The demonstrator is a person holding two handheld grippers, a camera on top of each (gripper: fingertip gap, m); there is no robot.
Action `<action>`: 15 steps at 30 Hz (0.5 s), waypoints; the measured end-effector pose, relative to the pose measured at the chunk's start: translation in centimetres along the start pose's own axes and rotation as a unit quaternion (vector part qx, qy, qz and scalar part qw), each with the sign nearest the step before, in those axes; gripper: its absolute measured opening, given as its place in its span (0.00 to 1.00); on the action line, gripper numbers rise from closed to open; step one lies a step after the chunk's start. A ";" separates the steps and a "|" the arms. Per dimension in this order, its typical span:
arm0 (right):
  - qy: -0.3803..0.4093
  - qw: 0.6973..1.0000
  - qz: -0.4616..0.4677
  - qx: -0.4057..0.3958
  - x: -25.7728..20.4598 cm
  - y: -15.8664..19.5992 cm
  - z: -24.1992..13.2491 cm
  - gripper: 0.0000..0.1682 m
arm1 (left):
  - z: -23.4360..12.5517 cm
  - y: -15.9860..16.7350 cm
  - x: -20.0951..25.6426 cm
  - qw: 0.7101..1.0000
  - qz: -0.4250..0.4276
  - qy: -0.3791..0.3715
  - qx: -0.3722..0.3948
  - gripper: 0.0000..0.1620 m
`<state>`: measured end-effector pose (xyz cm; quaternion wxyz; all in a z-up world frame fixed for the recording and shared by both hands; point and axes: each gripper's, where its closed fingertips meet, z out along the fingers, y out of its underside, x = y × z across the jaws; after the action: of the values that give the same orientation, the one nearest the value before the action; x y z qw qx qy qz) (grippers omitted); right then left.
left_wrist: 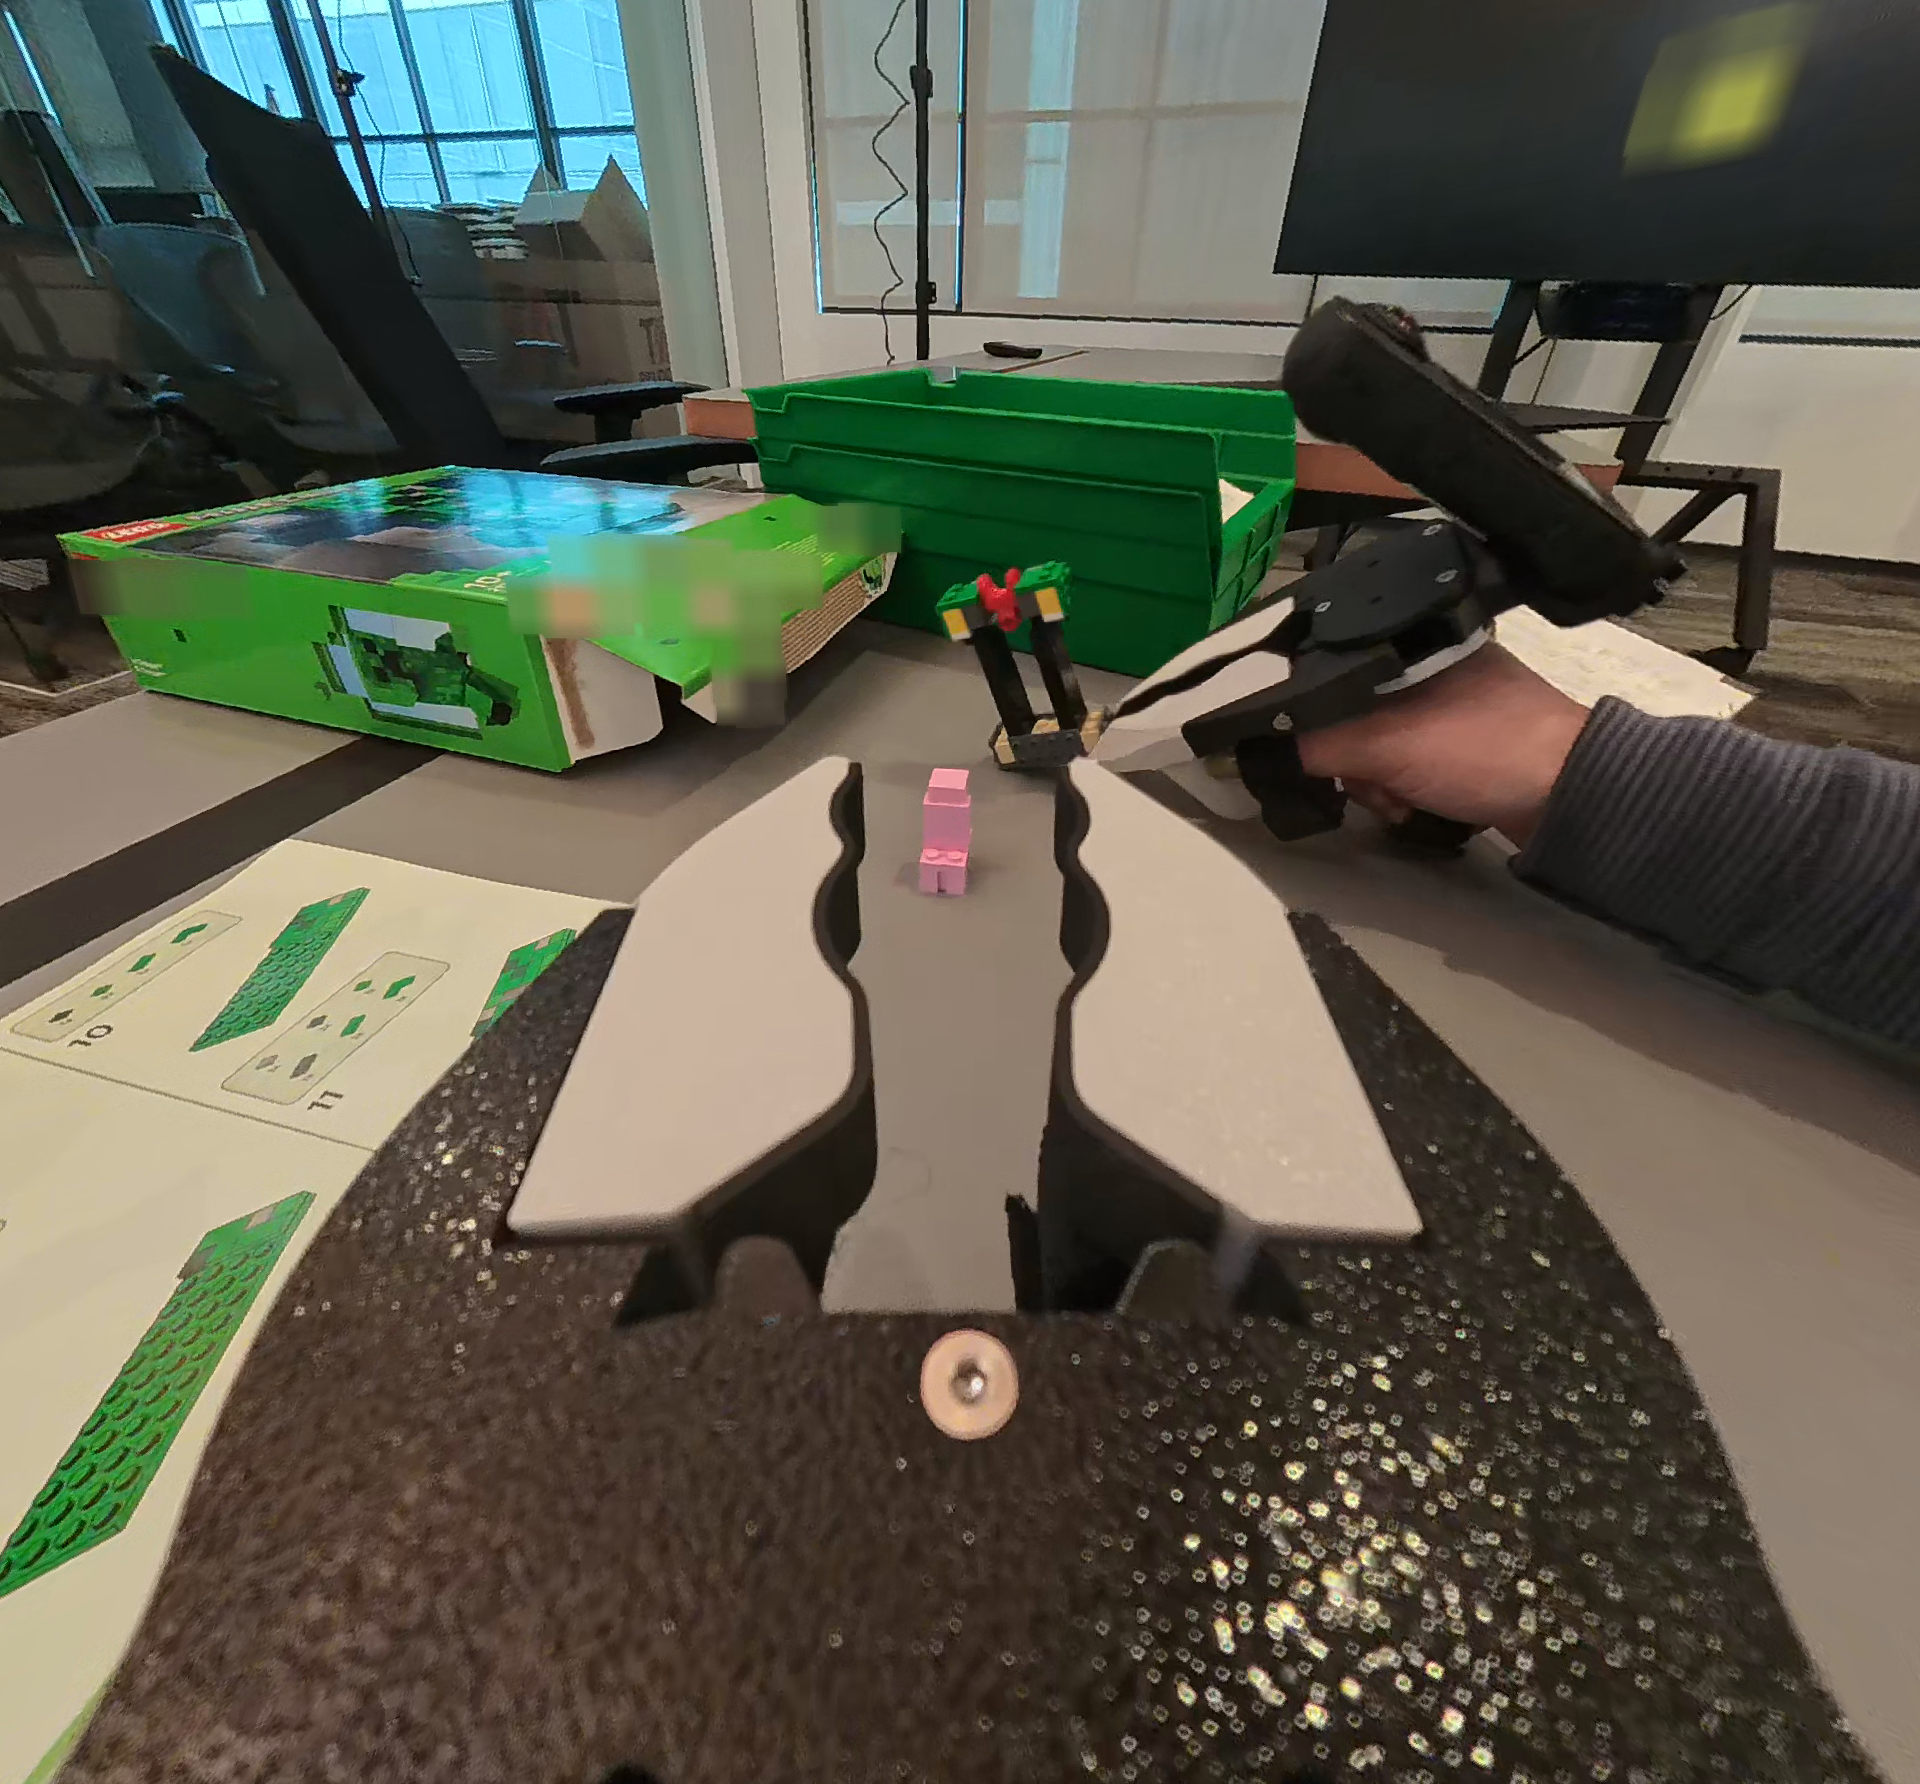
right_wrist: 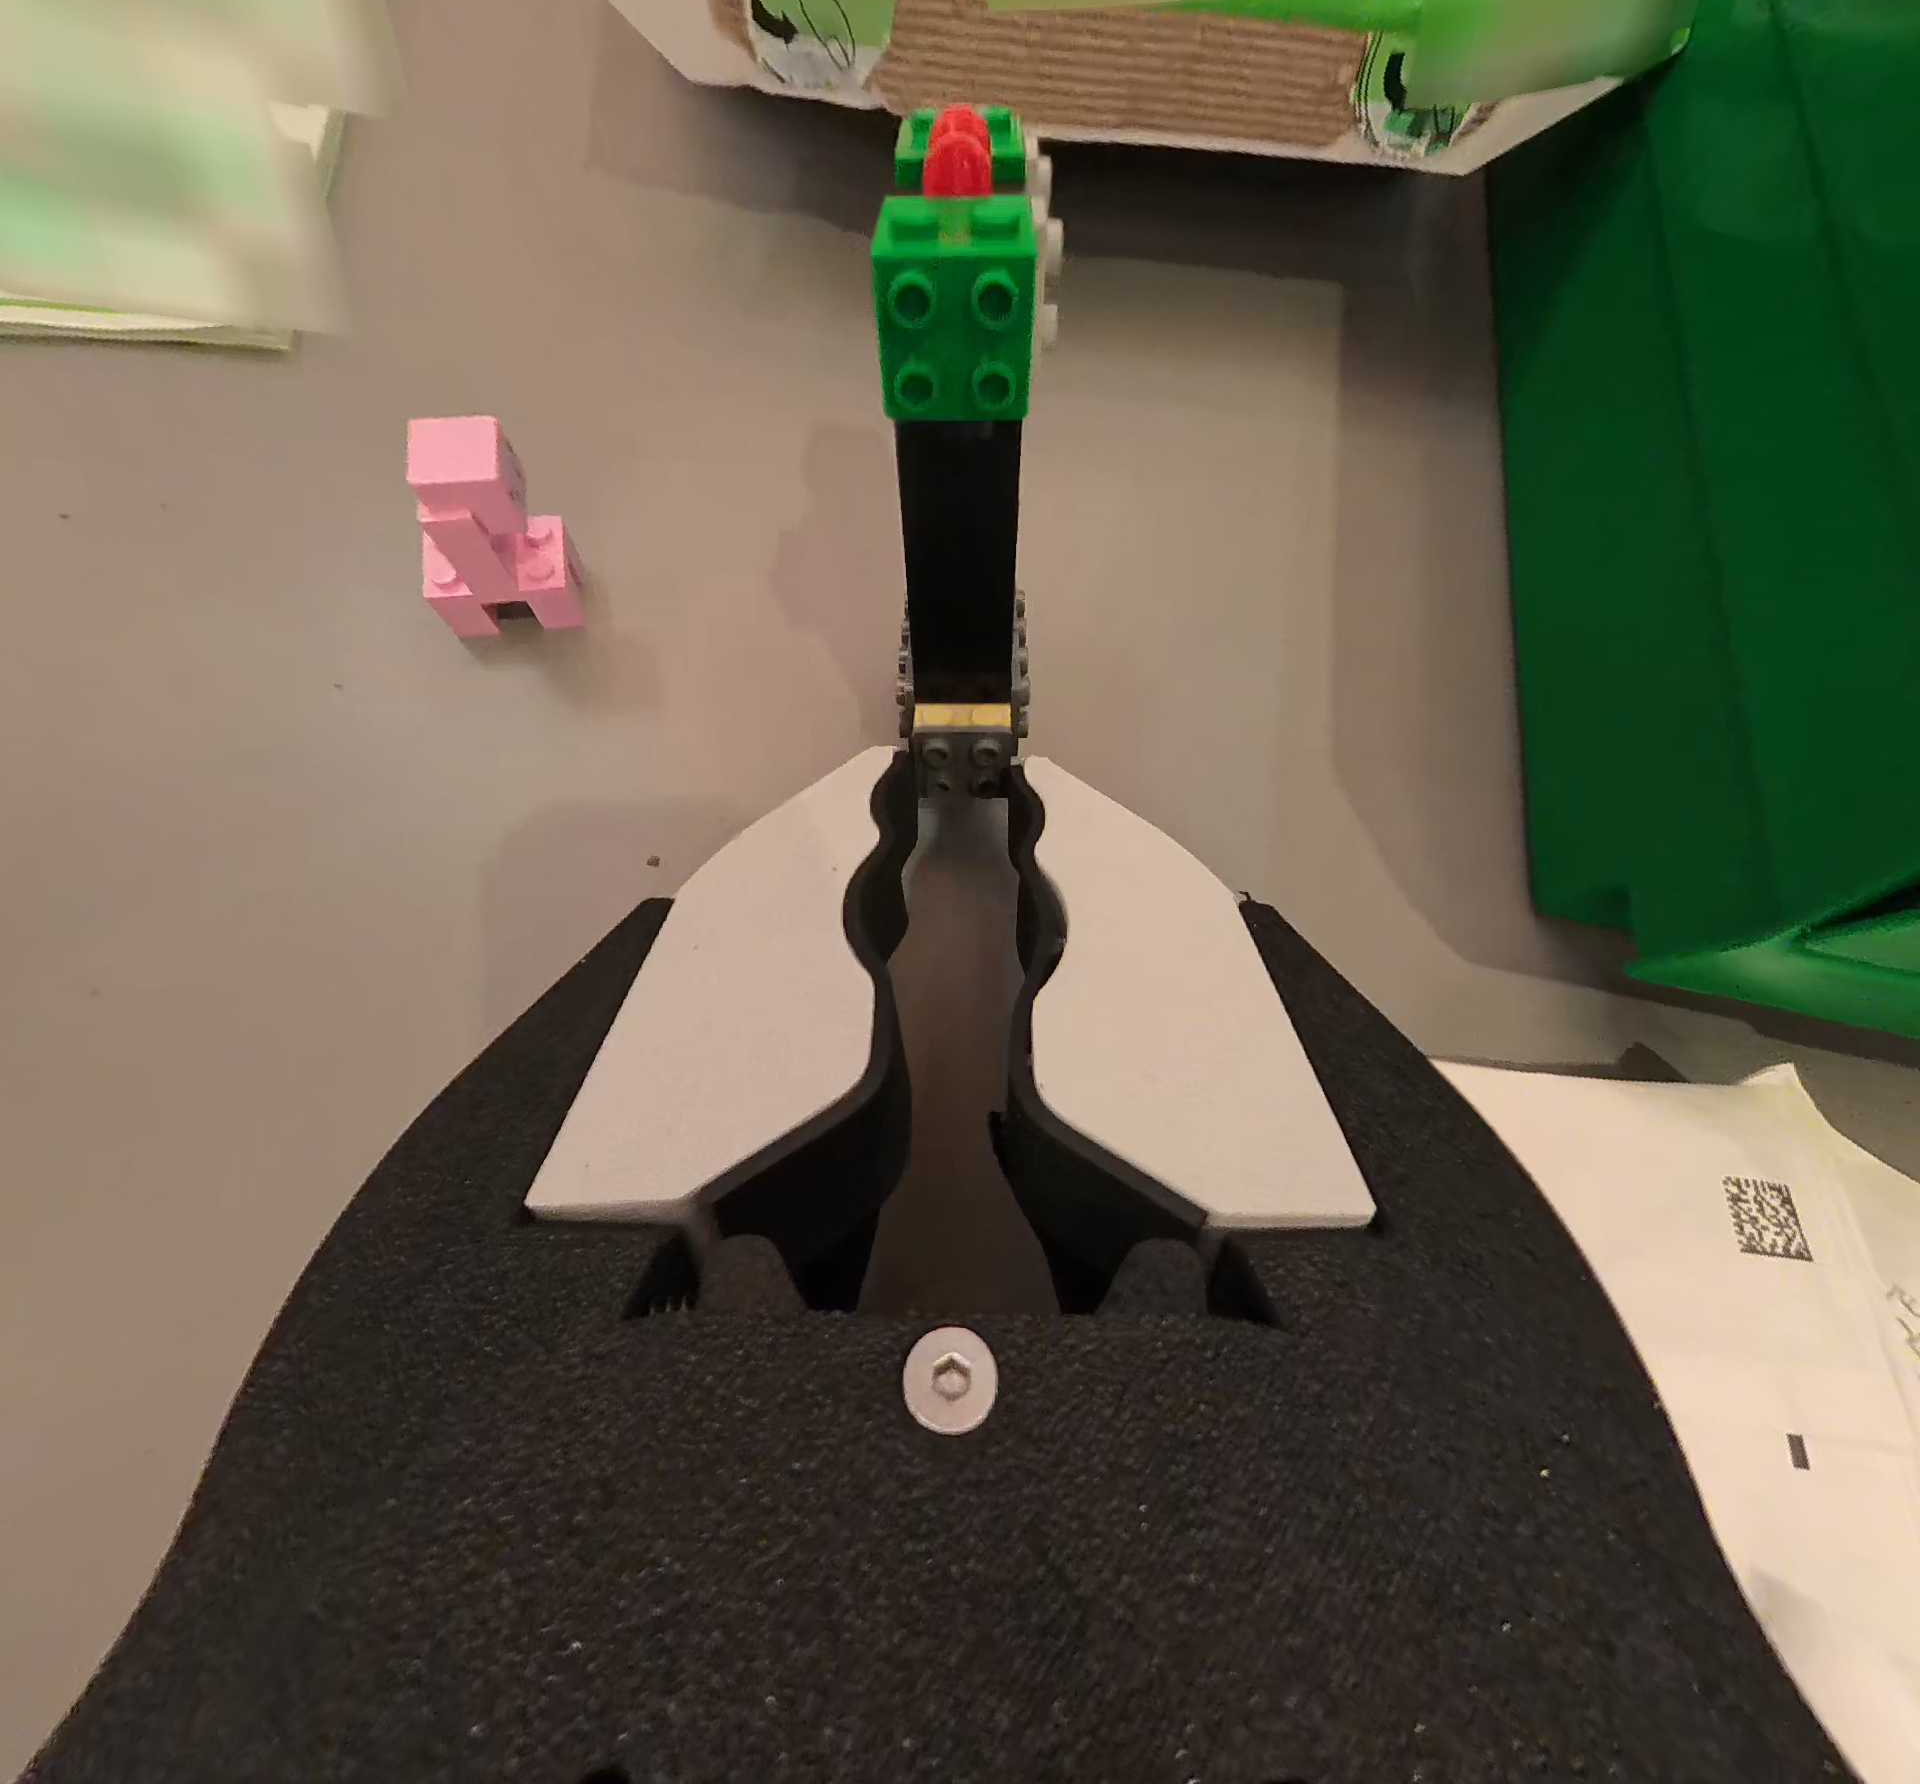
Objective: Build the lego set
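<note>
A Lego assembly (left_wrist: 1023, 659) stands on the grey table: a grey base, two black columns, green bricks and a red piece on top. My right gripper (right_wrist: 962, 778) is shut on its grey base (right_wrist: 962, 760); the green top (right_wrist: 956, 321) points away from the camera. It also shows in the left wrist view (left_wrist: 1107, 718), held by a hand. A small pink Lego figure (left_wrist: 945, 846) stands on the table, also in the right wrist view (right_wrist: 488, 529). My left gripper (left_wrist: 961, 784) is open and empty, its fingers either side of the pink figure, just short of it.
The green Lego box (left_wrist: 416, 612) lies at the back left, stacked green bins (left_wrist: 1039, 487) behind the assembly. Instruction sheets (left_wrist: 208, 1059) lie at the front left, another paper (right_wrist: 1714, 1319) at the right in the right wrist view. A person's sleeve (left_wrist: 1745, 851) reaches in from the right. The left gripper's tips are roughly 20 centimetres from the right gripper's.
</note>
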<state>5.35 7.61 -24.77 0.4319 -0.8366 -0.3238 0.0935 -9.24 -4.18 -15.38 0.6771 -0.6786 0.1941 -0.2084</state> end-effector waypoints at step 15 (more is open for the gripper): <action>0.023 0.998 0.029 -0.049 0.6 1.3 -0.2 0.16 | -1.4 0.7 -0.2 0.999 -0.034 0.006 0.012 0.24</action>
<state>6.56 7.29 -25.60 0.3950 -0.8674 -0.2942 0.0710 -10.21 -5.25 -16.13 0.6760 -0.6756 0.1725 -0.2382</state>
